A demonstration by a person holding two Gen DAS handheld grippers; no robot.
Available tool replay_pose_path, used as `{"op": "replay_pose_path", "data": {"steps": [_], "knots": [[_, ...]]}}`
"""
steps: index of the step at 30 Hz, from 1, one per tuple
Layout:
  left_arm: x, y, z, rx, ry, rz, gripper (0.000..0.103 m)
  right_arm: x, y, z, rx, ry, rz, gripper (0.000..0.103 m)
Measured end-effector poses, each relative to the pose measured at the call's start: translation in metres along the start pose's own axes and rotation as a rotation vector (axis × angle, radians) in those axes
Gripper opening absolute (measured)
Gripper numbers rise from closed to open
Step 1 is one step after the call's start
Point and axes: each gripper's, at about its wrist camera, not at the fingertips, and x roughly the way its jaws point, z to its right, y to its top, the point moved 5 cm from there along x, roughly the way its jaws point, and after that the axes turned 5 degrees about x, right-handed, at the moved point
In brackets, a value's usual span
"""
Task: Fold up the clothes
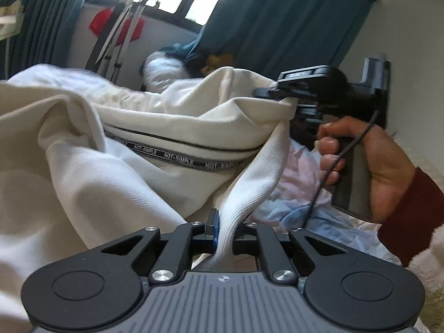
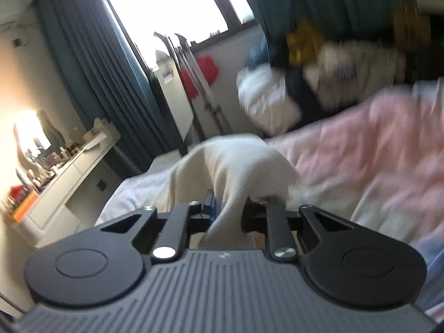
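In the left wrist view, the left tongs [image 1: 224,236] are pressed together on a ribbed edge of the cream garment [image 1: 155,127], which rises in loose folds above the bed [image 1: 319,216]. Farther right, the right tongs [image 1: 273,92] pinch another edge of the same cloth, and a hand [image 1: 369,166] in a dark red sleeve holds their handle. A printed band [image 1: 172,156] runs across the garment.

In the right wrist view, the right tongs [image 2: 227,211] have cloth bunched between them — the picture is blurred, so the grip may be shallow. I judge the fabric could slip out if it is pulled tight, or the fold could come out crooked. A pink-white cover [image 2: 374,149] lies on the bed; a dressing bench [image 2: 66,172] stands by dark curtains [image 2: 91,63] and a bright window [image 2: 166,5].
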Motion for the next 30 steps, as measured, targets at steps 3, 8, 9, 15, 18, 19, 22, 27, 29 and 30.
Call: {"op": "replay_pose_path", "data": {"steps": [3,8,9,15,18,19,22,27,29,30], "knots": [[-0.004,0.001,0.007,0.028,-0.032,0.034,0.011,-0.045,0.012,0.009,-0.042,-0.028,0.144,0.02],[0.002,-0.013,0.022,0.083,-0.081,-0.001,0.011,-0.1,-0.01,0.064,0.034,-0.172,0.23,0.02],[0.006,-0.018,0.026,0.103,-0.074,-0.022,0.01,-0.106,-0.019,0.082,0.1,-0.199,0.21,0.02],[0.027,-0.044,0.031,0.153,-0.029,-0.132,0.009,-0.135,-0.091,0.171,0.503,-0.199,0.096,0.021],[0.029,-0.047,0.032,0.164,-0.024,-0.137,0.01,-0.142,-0.112,0.177,0.645,-0.164,0.105,0.021],[0.029,-0.047,0.032,0.168,-0.024,-0.137,0.01,-0.14,-0.116,0.173,0.645,-0.169,0.107,0.022],[0.027,-0.046,0.032,0.165,-0.035,-0.143,0.013,-0.141,-0.118,0.164,0.56,-0.186,0.142,0.024],[0.008,-0.038,0.049,0.162,-0.05,-0.129,0.032,-0.138,-0.12,0.169,0.547,-0.175,0.162,0.025],[0.005,-0.032,0.055,0.148,-0.066,-0.123,0.041,-0.14,-0.12,0.173,0.563,-0.163,0.164,0.026],[0.003,-0.029,0.059,0.135,-0.091,-0.12,0.046,-0.142,-0.121,0.175,0.569,-0.163,0.163,0.027]]}}
